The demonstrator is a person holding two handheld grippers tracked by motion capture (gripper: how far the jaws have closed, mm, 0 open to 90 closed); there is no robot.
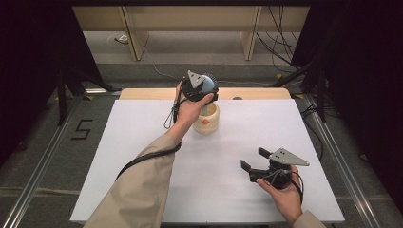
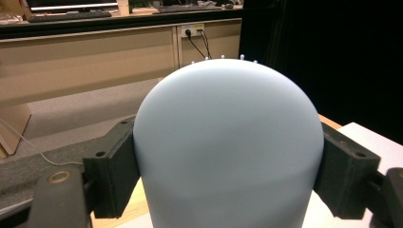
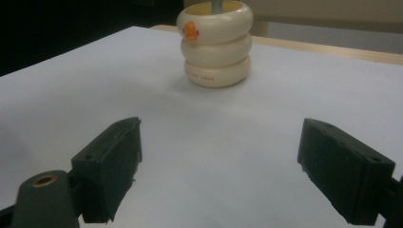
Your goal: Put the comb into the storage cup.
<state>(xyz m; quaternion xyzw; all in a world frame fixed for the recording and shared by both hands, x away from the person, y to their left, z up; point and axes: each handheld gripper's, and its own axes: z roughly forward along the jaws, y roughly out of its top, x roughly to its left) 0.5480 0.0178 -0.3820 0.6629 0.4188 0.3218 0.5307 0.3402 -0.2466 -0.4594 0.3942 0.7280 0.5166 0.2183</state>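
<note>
In the high view, the left hand-held gripper (image 1: 205, 89) holds a pale blue domed object (image 1: 209, 83) above a cream ringed holder (image 1: 207, 119) near the far edge of the white surface (image 1: 142, 142). The right hand-held gripper (image 1: 252, 159) hovers near the front edge, well apart, jaws spread.

In the left gripper view, both jaws press the blue dome's (image 2: 228, 147) sides.

In the right gripper view, the jaws stand wide with nothing between them; the holder (image 3: 216, 42), bearing an orange duck mark (image 3: 190, 31), stands ahead on the surface.
</note>
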